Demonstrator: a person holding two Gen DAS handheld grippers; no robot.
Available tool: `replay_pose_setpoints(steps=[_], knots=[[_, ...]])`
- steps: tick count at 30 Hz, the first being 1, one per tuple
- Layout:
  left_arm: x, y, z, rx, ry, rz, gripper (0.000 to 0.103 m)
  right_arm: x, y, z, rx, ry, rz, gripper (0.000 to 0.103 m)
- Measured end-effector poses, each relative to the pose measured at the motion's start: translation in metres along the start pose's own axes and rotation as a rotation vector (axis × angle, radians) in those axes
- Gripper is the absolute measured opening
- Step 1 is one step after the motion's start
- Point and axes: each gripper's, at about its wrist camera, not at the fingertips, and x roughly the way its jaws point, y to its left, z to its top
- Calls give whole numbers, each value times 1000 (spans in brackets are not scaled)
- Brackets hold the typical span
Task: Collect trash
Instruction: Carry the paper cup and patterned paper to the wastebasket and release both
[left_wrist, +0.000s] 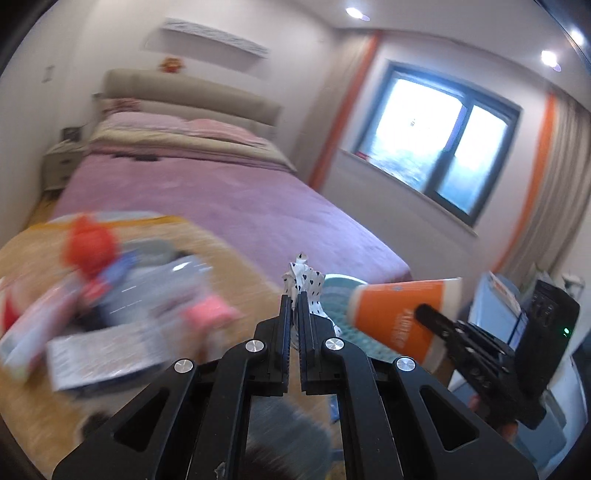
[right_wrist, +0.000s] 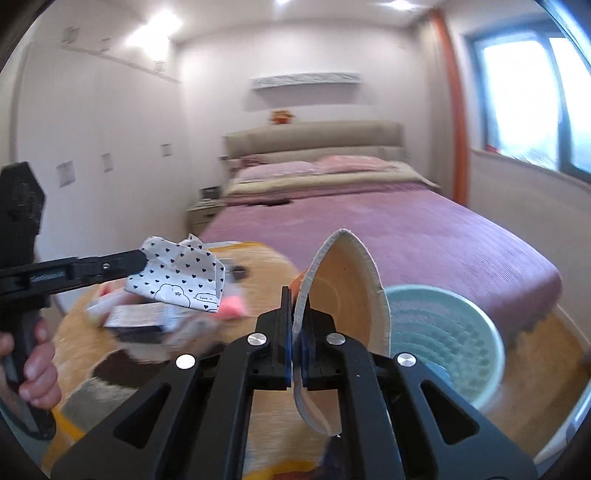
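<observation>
My left gripper (left_wrist: 294, 299) is shut on a crumpled white paper with black hearts (left_wrist: 308, 282); the same paper shows in the right wrist view (right_wrist: 181, 275), held above the table. My right gripper (right_wrist: 295, 295) is shut on the rim of an orange paper cup (right_wrist: 343, 288), squashing it; the cup also shows in the left wrist view (left_wrist: 399, 314). A pale green basket (right_wrist: 454, 328) stands just right of the cup, below it; part of it shows in the left wrist view (left_wrist: 338, 308). More litter (left_wrist: 92, 295) lies blurred on the round wooden table (left_wrist: 229, 258).
A bed with a purple cover (right_wrist: 406, 236) fills the space behind the table. A nightstand (left_wrist: 59, 162) stands by the headboard. A window (left_wrist: 439, 147) with orange-edged curtains is to the right. A box and a black device (left_wrist: 546, 325) stand at the right.
</observation>
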Motion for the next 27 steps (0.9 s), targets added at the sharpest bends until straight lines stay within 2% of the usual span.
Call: replay_pose_setpoints(steps=[1, 7, 12, 16, 17, 19, 20, 21, 22, 23, 24, 25, 26, 27], knots=[[16, -10, 3, 11, 14, -15, 2, 6, -16, 0, 26, 9, -45, 2], [99, -49, 15, 64, 101, -85, 2, 42, -81, -6, 147, 88, -168, 2], [152, -64, 12, 99, 155, -111, 2, 69, -113, -16, 209, 157, -217, 2], [181, -60, 8, 88, 198, -116, 2, 86, -123, -25, 241, 203, -236, 2], [184, -60, 7, 85, 206, -121, 4, 90, -125, -27, 251, 223, -236, 3], [189, -53, 4, 76, 217, -117, 16, 101, -133, -30, 280, 266, -219, 3], [188, -54, 3, 75, 217, -109, 32, 104, -135, -30, 291, 278, -214, 5], [186, -50, 3, 76, 210, -94, 47, 105, -137, -32, 298, 288, -210, 8], [180, -48, 2, 76, 200, -87, 51, 105, -138, -35, 305, 297, -201, 10], [174, -47, 1, 76, 192, -88, 56, 104, -138, -36, 310, 301, -200, 17], [167, -43, 2, 74, 185, -92, 56, 102, -138, -37, 317, 306, -195, 23], [163, -42, 2, 73, 183, -94, 56, 100, -138, -38, 328, 310, -182, 39], [157, -40, 3, 71, 178, -94, 57, 97, -139, -38, 340, 308, -170, 60], [153, -39, 4, 70, 174, -94, 61, 92, -138, -39, 347, 291, -162, 63]])
